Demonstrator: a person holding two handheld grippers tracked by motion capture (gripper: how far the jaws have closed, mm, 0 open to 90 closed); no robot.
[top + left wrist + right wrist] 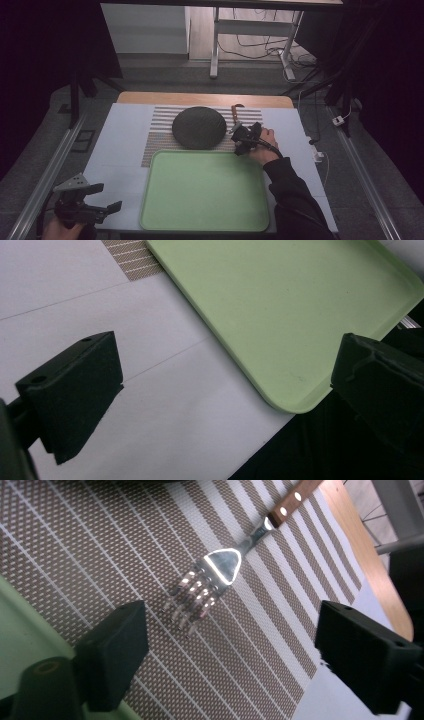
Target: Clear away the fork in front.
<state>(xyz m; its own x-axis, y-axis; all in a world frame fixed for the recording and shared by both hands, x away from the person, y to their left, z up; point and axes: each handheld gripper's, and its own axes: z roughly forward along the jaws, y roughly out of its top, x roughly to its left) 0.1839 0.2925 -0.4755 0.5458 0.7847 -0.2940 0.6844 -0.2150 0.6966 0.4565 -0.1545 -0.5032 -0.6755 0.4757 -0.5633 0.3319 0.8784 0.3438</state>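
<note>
High view: my right gripper (pixel 239 134) sits at the right edge of the striped placemat (pixel 162 131), just past the far right corner of the green tray (pixel 165 210), with my hand (pixel 264 145) and dark sleeve (pixel 292 195) reaching in from below. Its tip is low over the fork (pixel 235 116), which lies on the mat just right of the round dark plate (pixel 199 127), its brown wooden handle pointing away from me toward the table's wooden edge (pixel 205 99).

In the right gripper view the fork (pixel 210 582) lies flat on the placemat (pixel 100 545), tines toward me and a little left, handle running up and right. My jaws stand spread to either side and nearer than the tines; neither pad touches metal, and nothing is pinched. A sliver of the tray (pixel 20 630) shows at the lower left.

My left gripper (pixel 100 200) rests near the table's near left corner, beside the tray's left rim, on the pale table cover (pixel 120 150). In the left gripper view its jaws are spread wide with nothing between them; beyond them lie the white cover (pixel 165 405) and the tray's rounded near corner (pixel 290 400), with a scrap of placemat (pixel 132 257) at the top.
</note>
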